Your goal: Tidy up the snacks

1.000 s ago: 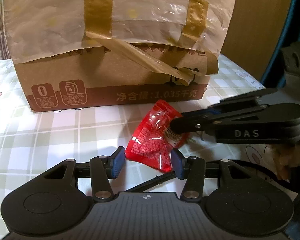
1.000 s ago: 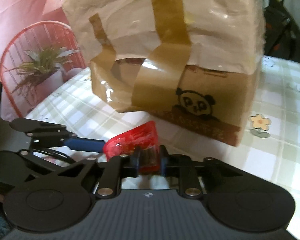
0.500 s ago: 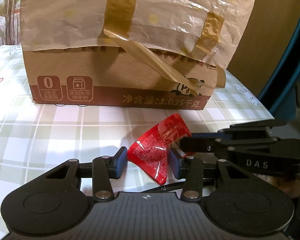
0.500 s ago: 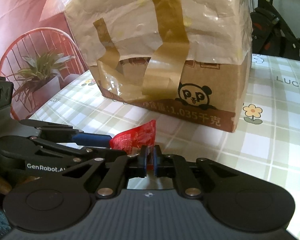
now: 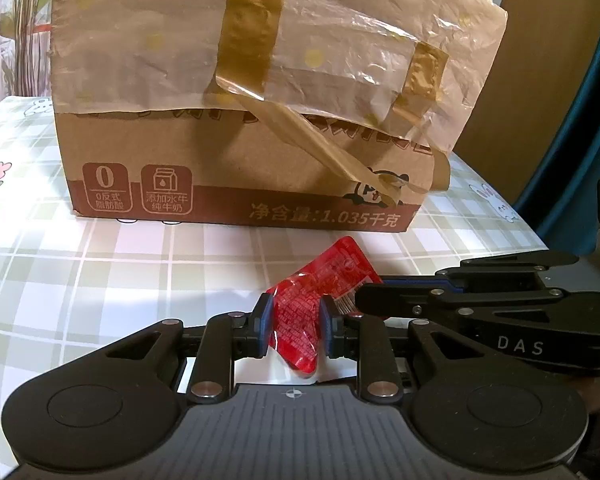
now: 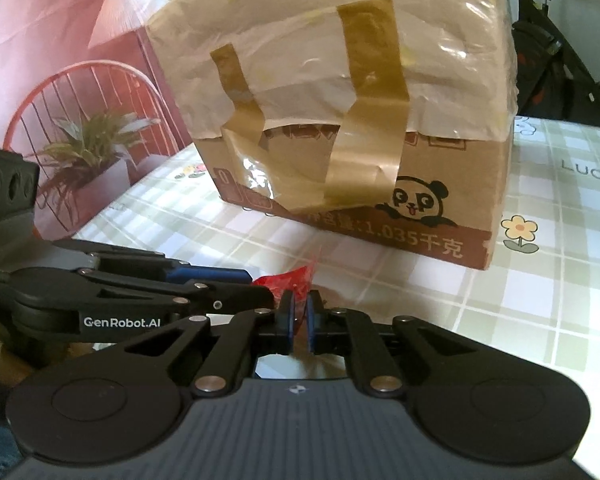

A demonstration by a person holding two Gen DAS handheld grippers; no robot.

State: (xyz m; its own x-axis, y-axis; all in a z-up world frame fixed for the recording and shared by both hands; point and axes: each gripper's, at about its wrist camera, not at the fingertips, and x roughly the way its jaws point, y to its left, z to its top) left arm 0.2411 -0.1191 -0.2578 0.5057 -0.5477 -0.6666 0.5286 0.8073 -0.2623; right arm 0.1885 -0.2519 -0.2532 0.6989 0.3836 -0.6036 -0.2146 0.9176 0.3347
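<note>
A red snack packet (image 5: pixel 320 292) hangs above the checked tablecloth (image 5: pixel 100 272), held by both grippers. My left gripper (image 5: pixel 294 322) is shut on its lower part, blue pads pressing both sides. My right gripper (image 6: pixel 299 316) is shut on its edge; the right gripper comes in from the right in the left wrist view (image 5: pixel 380 300). Only a bit of the packet (image 6: pixel 292 282) shows in the right wrist view. The left gripper reaches in from the left there (image 6: pixel 220 280).
A large cardboard box (image 5: pixel 236 152) with a taped plastic cover (image 5: pixel 340 48) stands on the table just behind; it also shows in the right wrist view (image 6: pixel 380 208). A red wire chair (image 6: pixel 80 120) and a potted plant (image 6: pixel 88 148) stand beyond the table's left edge.
My left gripper has closed from open onto the red packet. Both grippers and the packet have pulled back a little from the box.
</note>
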